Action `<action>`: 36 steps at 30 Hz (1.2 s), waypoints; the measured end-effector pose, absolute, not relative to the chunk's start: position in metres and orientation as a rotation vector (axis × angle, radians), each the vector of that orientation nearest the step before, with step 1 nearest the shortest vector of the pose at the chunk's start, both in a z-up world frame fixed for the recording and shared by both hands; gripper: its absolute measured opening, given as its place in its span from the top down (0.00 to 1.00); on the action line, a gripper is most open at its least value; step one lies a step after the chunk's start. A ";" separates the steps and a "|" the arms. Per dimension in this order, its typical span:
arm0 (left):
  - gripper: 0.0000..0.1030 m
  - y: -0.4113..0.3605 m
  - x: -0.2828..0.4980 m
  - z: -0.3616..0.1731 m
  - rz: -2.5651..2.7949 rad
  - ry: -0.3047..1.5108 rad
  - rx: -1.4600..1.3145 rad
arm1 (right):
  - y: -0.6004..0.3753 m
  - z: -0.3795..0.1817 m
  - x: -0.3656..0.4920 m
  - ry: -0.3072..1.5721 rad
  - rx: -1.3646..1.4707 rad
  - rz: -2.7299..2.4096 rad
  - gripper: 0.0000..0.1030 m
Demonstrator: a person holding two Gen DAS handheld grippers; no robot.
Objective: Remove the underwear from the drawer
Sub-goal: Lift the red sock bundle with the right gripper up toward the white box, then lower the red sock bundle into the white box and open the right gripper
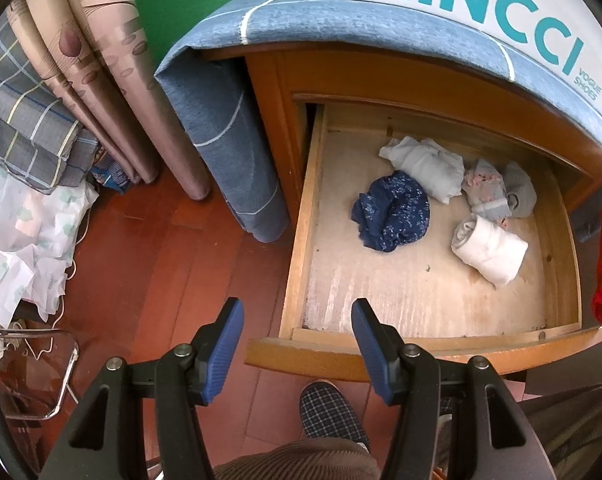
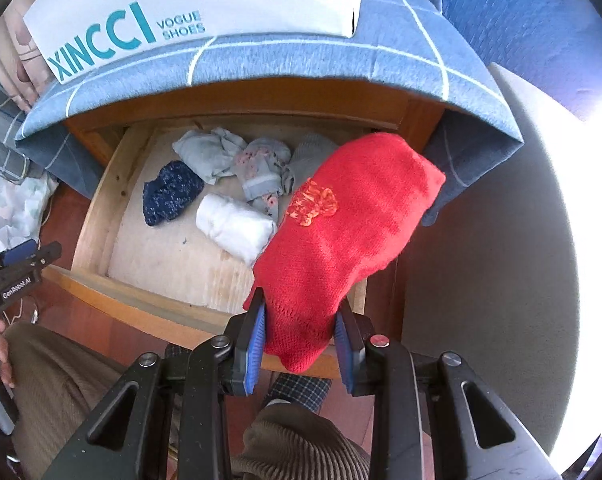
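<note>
Left gripper (image 1: 297, 344): jaws wide apart, nothing between them, over the drawer's front corner.
Drawer (image 1: 301, 216): pulled open ahead of the left jaws.
Inside, left to right: navy bundle (image 1: 393, 212), pale roll (image 1: 425, 168), white roll (image 1: 489, 248), grey floral piece (image 1: 487, 190).
Right gripper (image 2: 301, 340): jaws narrow, clamped on the red underwear (image 2: 349, 224), which extends forward from them above the drawer's right side.

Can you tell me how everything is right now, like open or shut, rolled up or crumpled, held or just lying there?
Drawer: pulled open.
Red garment: held up, clamped.
Right hand-held gripper: shut on the red garment.
Left hand-held gripper: open, holds nothing.
Dark blue garment: crumpled, lying in the drawer.
White roll: rolled up, lying in the drawer.
Pale garment: loosely bunched, at the back.
Shoe box: on the cloth-covered top.
</note>
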State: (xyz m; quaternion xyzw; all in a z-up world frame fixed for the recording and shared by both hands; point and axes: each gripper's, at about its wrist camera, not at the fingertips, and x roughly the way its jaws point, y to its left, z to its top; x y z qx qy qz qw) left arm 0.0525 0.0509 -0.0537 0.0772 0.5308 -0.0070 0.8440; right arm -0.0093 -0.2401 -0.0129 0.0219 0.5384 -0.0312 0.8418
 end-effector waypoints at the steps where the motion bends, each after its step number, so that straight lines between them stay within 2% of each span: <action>1: 0.44 0.051 0.052 -0.053 -0.019 1.122 0.161 | -0.241 -0.012 -0.010 1.129 0.051 -0.066 0.73; 7: 0.44 0.049 0.056 -0.056 -0.045 1.154 0.165 | -0.246 -0.007 -0.015 1.097 0.080 -0.059 0.73; 15: 0.44 0.024 0.068 -0.057 -0.083 1.152 0.304 | -0.248 0.017 -0.022 1.047 0.091 -0.029 0.73; 27: 0.44 0.005 0.095 -0.078 -0.142 1.227 0.354 | -0.248 0.113 -0.029 0.922 0.054 -0.001 0.74; 36: 0.44 -0.003 0.105 -0.092 -0.164 1.265 0.338 | -0.240 0.174 -0.018 0.853 0.053 0.011 0.80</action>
